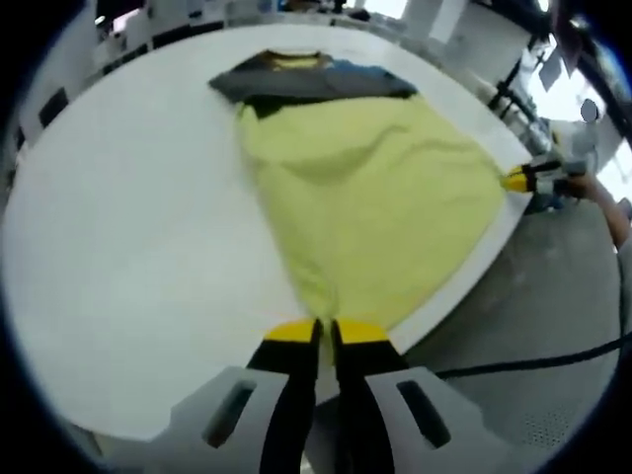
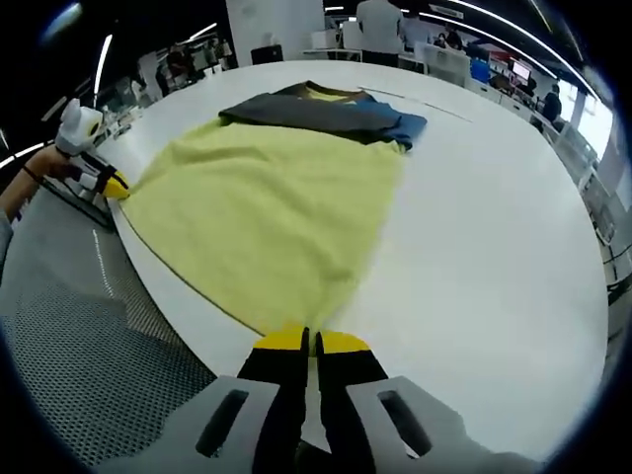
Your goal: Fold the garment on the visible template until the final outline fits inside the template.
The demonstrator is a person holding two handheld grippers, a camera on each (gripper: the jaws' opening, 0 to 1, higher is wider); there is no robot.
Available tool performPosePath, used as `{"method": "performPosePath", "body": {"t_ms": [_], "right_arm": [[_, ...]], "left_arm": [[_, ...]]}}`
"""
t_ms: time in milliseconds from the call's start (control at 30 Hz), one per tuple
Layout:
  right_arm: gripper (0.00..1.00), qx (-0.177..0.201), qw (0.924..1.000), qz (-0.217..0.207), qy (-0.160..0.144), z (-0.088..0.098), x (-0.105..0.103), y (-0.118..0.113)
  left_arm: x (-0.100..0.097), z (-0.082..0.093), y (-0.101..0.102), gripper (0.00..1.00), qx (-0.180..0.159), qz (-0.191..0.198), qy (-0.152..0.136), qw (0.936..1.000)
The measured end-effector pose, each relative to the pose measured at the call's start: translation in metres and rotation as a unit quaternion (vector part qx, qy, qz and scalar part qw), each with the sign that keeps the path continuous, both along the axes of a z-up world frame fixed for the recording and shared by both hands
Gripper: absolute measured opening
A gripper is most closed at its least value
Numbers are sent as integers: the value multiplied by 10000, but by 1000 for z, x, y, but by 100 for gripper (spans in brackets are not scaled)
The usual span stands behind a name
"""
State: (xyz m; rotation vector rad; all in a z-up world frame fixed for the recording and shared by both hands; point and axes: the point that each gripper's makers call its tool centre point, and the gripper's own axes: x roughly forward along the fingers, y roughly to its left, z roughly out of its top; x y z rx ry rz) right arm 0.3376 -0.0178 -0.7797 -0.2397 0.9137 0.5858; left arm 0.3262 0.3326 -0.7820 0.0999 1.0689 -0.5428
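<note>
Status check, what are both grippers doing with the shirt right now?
Left hand-held gripper shut on yellow shirt hem corner. Right hand-held gripper shut on the other corner. Shirt flat on white table.

The garment's (image 1: 365,188) bottom corner vanishes between the closed yellow tips of the left gripper (image 1: 326,334) at 6 o'clock, so the pinched cloth itself cannot be seen. The right gripper (image 2: 307,342) covers the opposite corner likewise. The far collar at 12 o'clock is blurred. The table (image 2: 494,227) is cut off at 3 o'clock. Background people are too small to make out.
</note>
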Motion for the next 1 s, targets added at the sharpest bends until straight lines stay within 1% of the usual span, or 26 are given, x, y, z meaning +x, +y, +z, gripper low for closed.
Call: {"method": "performPosePath", "body": {"t_ms": [200,367,567,667,767,867,933,1000], "right_arm": [[3,-51,10000,32,35,0,0,-2],[3,35,9999,21,131,5,-4,-3],[3,94,9997,73,229,9,-12,-2],[3,36,9995,218,234,11,-19,-1],[3,120,9996,194,181,20,-21,-1],[3,167,9995,189,178,24,-22,-2],[3,140,9995,230,185,26,-24,-2],[3,32,9995,293,123,28,-25,-3]], "left_arm": [[-1,0,0,1,14,7,22,10000],[-2,0,-1,0,43,-17,52,10000],[-8,0,-3,0,56,-134,184,9997],[-12,1,-3,0,28,-141,279,9995],[-14,9,-4,0,16,-209,249,9995],[-16,20,-6,0,-38,-269,215,9994],[-18,25,-8,0,-80,-323,214,9992],[-21,27,-10,0,-103,-364,240,9990]]}}
